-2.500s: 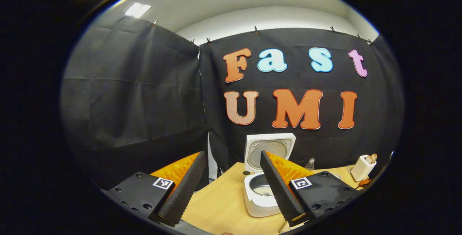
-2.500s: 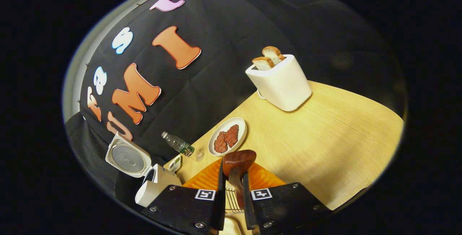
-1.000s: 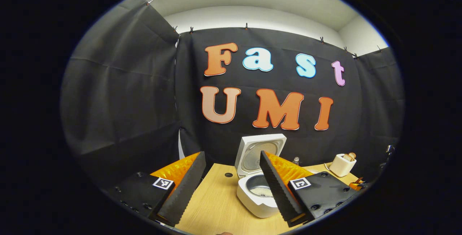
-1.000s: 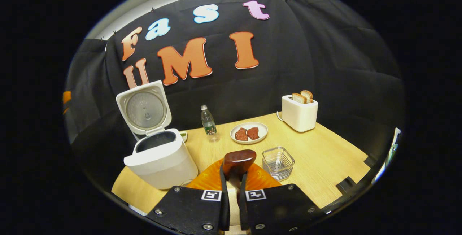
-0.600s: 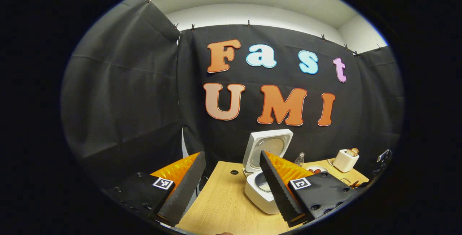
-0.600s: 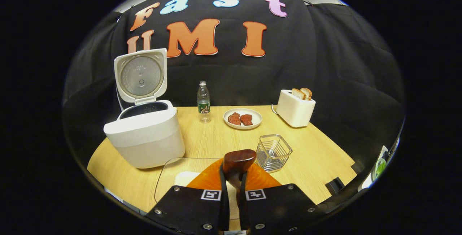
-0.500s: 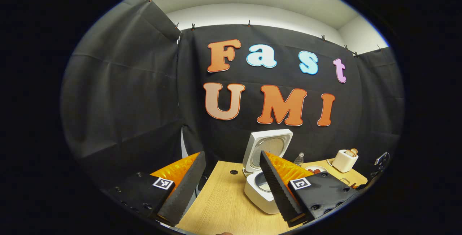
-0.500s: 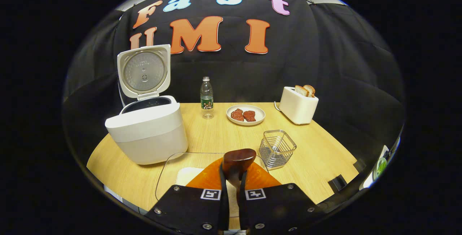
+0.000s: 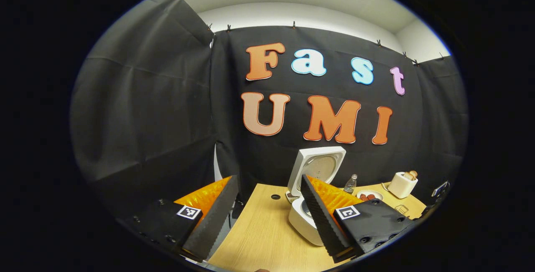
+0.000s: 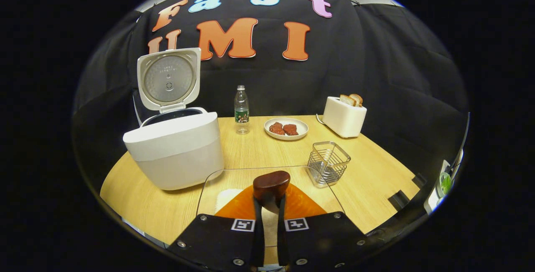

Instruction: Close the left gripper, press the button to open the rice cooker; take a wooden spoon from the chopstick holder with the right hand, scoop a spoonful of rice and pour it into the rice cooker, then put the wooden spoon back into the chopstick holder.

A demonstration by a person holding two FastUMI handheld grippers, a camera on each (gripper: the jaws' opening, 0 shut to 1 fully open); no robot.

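The white rice cooker (image 10: 175, 155) stands at the table's left with its lid (image 10: 169, 77) raised. My right gripper (image 10: 268, 207) is shut on the dark wooden spoon (image 10: 271, 185), held low above a clear glass dish (image 10: 207, 184) with white rice (image 10: 223, 199) in it. The wire chopstick holder (image 10: 328, 162) stands just right of the spoon's bowl. In the left gripper view my left gripper (image 9: 267, 180) is open and holds nothing, off the table's left end. The open rice cooker (image 9: 301, 222) sits partly behind its right finger.
At the back of the wooden table (image 10: 376, 180) are a water bottle (image 10: 241, 109), a plate of meat (image 10: 297, 135) and a white toaster (image 10: 345, 117) with bread. Black cloth walls close in behind and at both sides.
The right gripper swung level from a steep tilt and pulled back toward the table's near edge, spoon still held; the glass dish came into view. The left gripper drifted away from the cooker, staying open.
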